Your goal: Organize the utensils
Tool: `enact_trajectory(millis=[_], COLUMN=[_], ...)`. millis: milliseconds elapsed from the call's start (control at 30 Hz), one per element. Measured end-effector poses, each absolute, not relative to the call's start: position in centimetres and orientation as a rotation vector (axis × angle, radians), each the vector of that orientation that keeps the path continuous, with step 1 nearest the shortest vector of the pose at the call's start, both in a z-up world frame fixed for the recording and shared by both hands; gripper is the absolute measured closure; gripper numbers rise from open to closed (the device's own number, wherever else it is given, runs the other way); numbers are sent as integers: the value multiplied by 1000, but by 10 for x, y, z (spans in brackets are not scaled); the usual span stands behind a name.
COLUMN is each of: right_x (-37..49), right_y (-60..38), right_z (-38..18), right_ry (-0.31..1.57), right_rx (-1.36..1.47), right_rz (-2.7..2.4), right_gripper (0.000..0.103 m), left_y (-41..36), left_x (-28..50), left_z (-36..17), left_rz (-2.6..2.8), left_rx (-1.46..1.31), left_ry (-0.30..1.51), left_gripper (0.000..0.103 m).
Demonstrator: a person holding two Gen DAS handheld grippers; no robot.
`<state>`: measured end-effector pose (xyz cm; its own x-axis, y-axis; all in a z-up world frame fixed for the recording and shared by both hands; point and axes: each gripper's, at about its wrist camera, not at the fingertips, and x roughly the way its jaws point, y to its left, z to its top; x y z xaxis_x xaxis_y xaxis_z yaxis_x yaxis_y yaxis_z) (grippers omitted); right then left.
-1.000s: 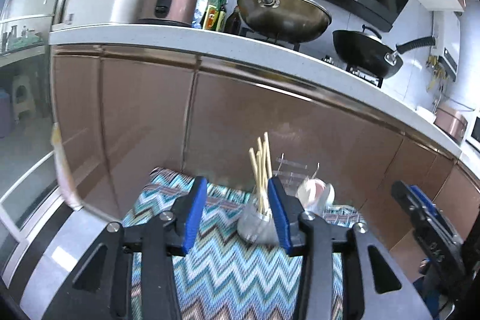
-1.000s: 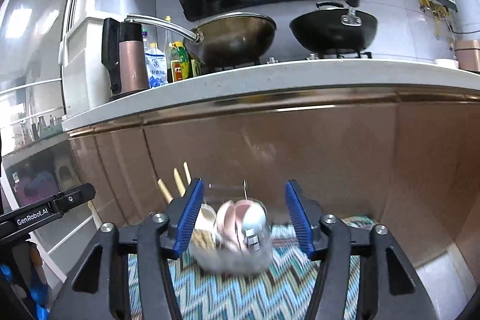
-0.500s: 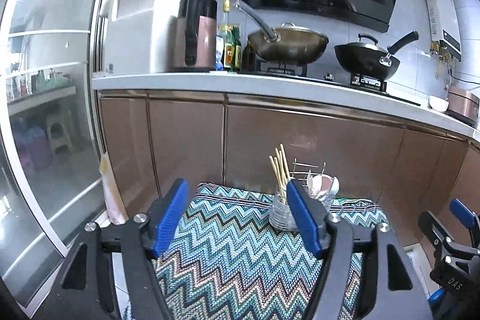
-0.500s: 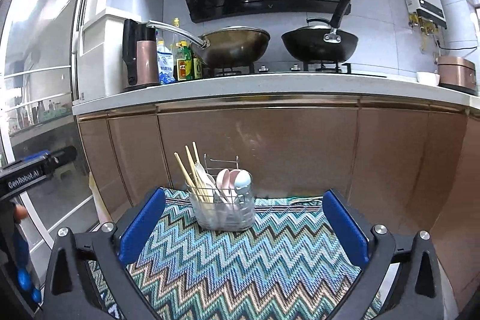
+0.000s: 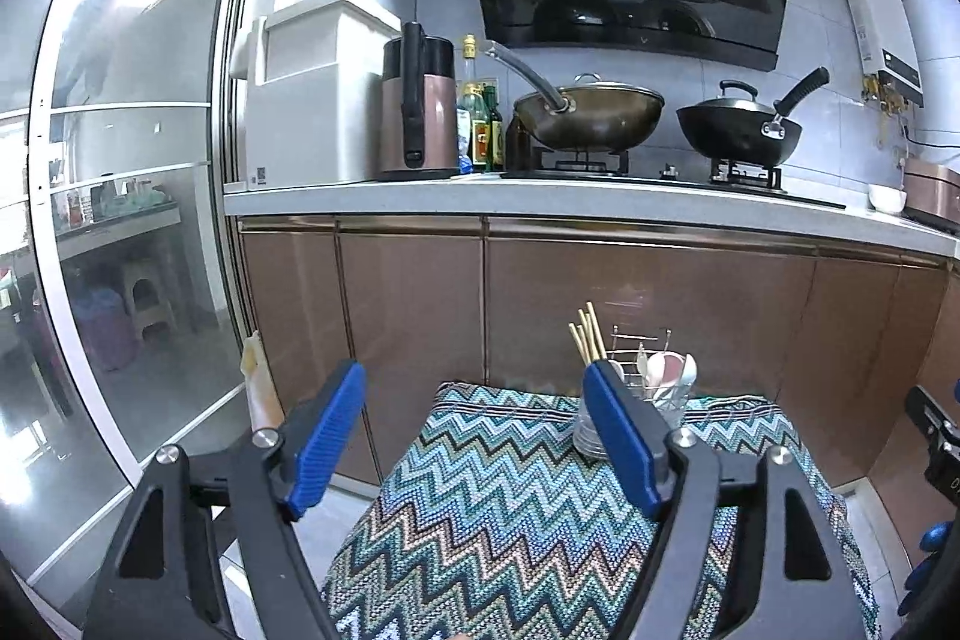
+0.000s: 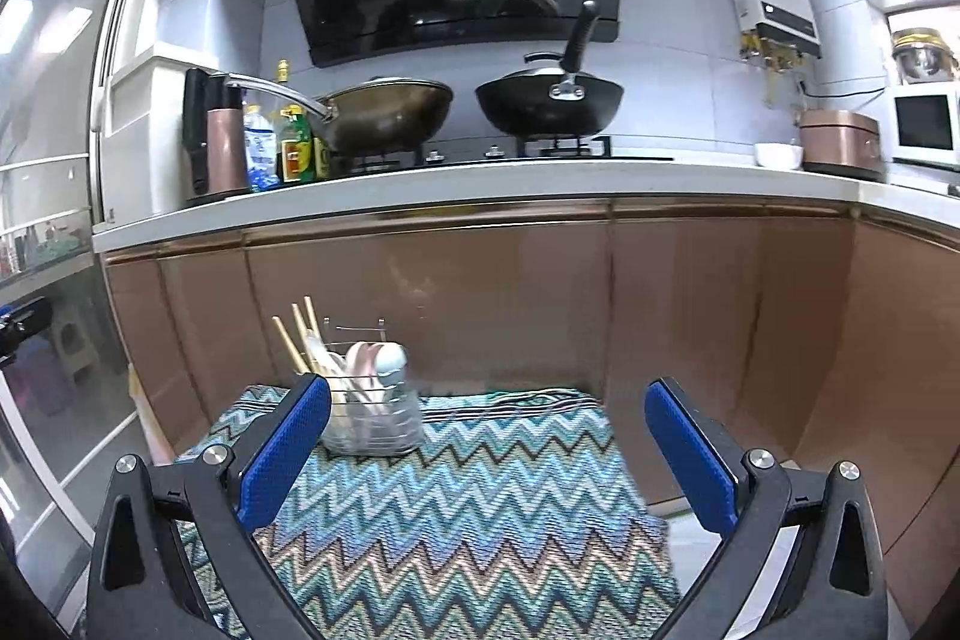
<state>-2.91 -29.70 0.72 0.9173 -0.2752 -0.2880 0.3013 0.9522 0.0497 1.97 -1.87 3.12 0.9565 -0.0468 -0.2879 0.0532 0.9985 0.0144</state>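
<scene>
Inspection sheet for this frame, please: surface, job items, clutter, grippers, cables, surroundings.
Surface: zigzag cloth, mostly bare.
Job's things: wire caddy at the cloth's far left, holding chopsticks and spoons, all upright.
Clutter: nothing seen on the cloth.
Grippers: left gripper and right gripper both open, empty, short of the caddy.
Cables: one at the wall by the water heater.
Surroundings: brown cabinets, counter with two woks, bottles, kettle.
</scene>
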Motion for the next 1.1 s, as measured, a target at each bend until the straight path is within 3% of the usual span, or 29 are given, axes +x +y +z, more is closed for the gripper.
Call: enact_trajectory(millis=[267,1100], right_x=[-29,-39], right_y=[-304,-297], right_z=[-3,12], right_ry=[328,302], right_rx=[76,23], right_rz=[-316,-341], right_gripper=[0,0], left_y=[-7,8], left_x=[18,28], left_z=[22,9], left_rz=[19,63], left_rx=[21,42], left_ry=[278,329], left_gripper=[22,21])
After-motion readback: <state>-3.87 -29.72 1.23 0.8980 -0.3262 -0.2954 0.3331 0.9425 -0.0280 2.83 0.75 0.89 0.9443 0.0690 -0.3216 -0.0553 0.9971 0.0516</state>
